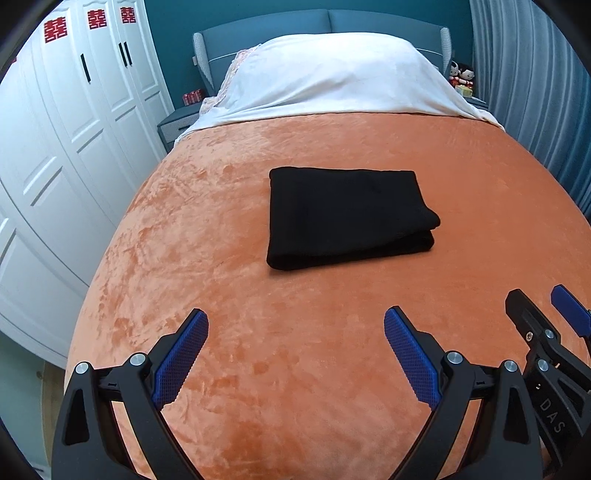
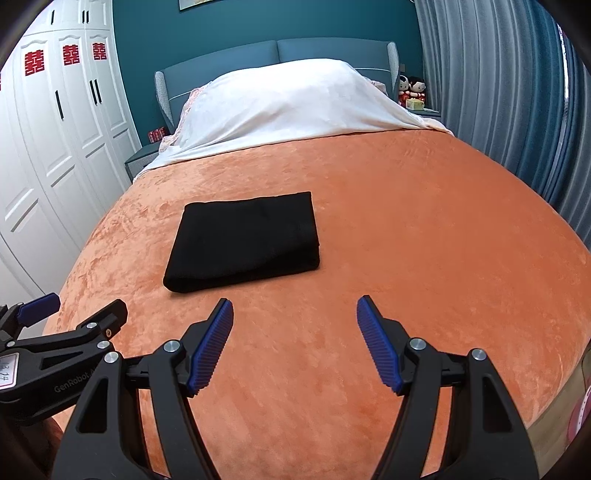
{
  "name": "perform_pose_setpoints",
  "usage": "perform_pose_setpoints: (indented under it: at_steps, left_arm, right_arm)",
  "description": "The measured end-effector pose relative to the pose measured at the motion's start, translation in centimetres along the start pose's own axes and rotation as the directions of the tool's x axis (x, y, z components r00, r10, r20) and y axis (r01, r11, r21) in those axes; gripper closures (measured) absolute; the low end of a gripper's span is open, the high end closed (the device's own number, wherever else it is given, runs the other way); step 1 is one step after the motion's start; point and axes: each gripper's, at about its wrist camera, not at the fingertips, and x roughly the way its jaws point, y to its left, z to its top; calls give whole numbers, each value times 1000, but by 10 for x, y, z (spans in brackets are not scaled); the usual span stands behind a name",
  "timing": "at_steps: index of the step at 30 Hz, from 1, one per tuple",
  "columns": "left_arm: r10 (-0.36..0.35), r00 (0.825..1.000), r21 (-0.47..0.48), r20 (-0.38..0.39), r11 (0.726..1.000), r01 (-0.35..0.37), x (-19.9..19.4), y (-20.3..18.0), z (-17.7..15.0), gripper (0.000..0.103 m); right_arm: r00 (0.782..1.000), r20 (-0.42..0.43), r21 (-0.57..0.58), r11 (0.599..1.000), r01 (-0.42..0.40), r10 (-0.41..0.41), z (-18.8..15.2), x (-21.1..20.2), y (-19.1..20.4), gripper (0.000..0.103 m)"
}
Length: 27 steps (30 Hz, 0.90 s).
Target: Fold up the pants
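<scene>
The black pants (image 1: 343, 216) lie folded into a compact rectangle on the orange bedspread (image 1: 258, 314); the right wrist view shows the pants (image 2: 245, 238) at centre left on the bedspread (image 2: 424, 240). My left gripper (image 1: 295, 321) hovers over the bedspread nearer than the pants, open, with nothing between its blue pads. My right gripper (image 2: 294, 308) is likewise open and empty, just short of the pants' near edge. Each gripper also shows in the other's view: the right gripper (image 1: 546, 306) at the right edge, the left gripper (image 2: 81, 302) at the left edge.
A white cover (image 1: 332, 77) drapes the pillows at the blue headboard (image 1: 266, 33). White wardrobe doors (image 1: 74, 129) stand on the left, grey-blue curtains (image 1: 535, 92) on the right. Small dolls (image 2: 412, 90) sit on the right nightstand.
</scene>
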Motion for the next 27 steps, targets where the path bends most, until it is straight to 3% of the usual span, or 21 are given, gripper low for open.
perform_pose_setpoints:
  at_steps: [6, 11, 18, 22, 27]
  left_arm:
    - [19, 1000, -2, -14, 1000, -19, 16, 8, 2, 8]
    - [-22, 999, -26, -28, 999, 21, 23, 16, 4, 8]
    - [30, 999, 3, 34, 1000, -30, 15, 13, 7, 5]
    - [-3, 998, -5, 57, 1000, 4, 11, 15, 10, 5]
    - [27, 996, 14, 89, 999, -29, 9, 11, 12, 5]
  right_arm:
    - [1000, -19, -16, 1000, -4, 4, 1, 17, 8, 36]
    - [1000, -28, -25, 1000, -9, 8, 2, 25, 16, 36]
    - [1000, -30, -32, 999, -9, 8, 4, 27, 18, 36]
    - [1000, -31, -33, 999, -7, 6, 4, 26, 18, 36]
    - [999, -32, -29, 1000, -5, 4, 4, 26, 16, 36]
